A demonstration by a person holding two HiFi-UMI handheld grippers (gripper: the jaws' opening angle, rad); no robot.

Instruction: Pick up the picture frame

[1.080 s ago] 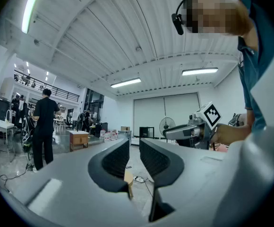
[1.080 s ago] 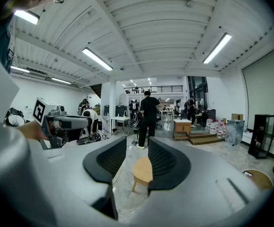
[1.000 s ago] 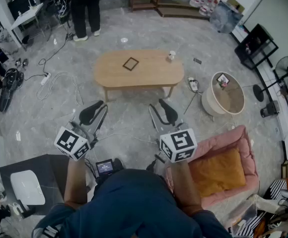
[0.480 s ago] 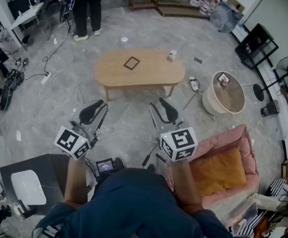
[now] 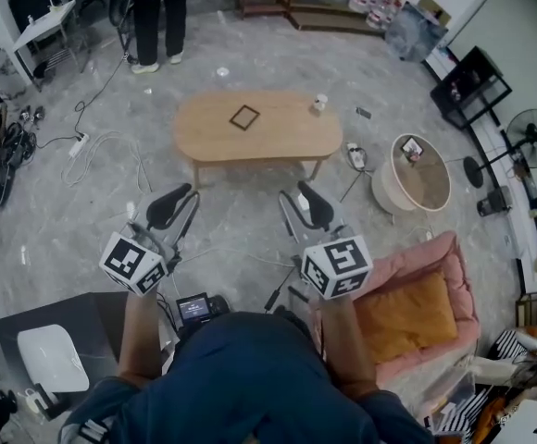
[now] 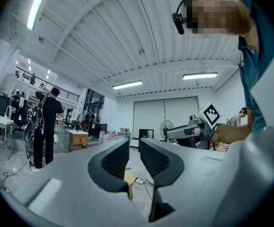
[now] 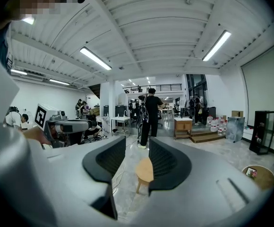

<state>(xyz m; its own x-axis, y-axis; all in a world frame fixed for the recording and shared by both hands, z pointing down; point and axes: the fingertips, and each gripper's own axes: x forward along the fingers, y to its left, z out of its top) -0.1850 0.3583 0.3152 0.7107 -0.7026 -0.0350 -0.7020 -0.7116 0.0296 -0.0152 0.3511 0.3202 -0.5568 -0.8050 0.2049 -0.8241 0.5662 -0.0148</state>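
A small dark picture frame point(image 5: 244, 117) lies flat on the oval wooden table point(image 5: 278, 137), far ahead of both grippers. My left gripper point(image 5: 178, 198) hovers over the floor, well short of the table. Its jaws stand a narrow gap apart with nothing between them point(image 6: 134, 145). Level with it on the right, my right gripper point(image 5: 298, 194) is a little wider apart and also empty point(image 7: 137, 143). The table's end point(image 7: 145, 169) shows through the gap in the right gripper view. A small white cup point(image 5: 318, 103) stands on the table's right part.
A person point(image 5: 153, 17) stands beyond the table at the back left. Cables point(image 5: 111, 151) trail over the floor on the left. A round side table point(image 5: 417, 169), a pink cushion bed point(image 5: 417, 313), a fan point(image 5: 534, 128) and a black shelf point(image 5: 468, 86) fill the right side.
Both grippers and the wearer have drifted slightly toward the table. The jaws' gaps look the same. The standing person at the back has shifted a little left.
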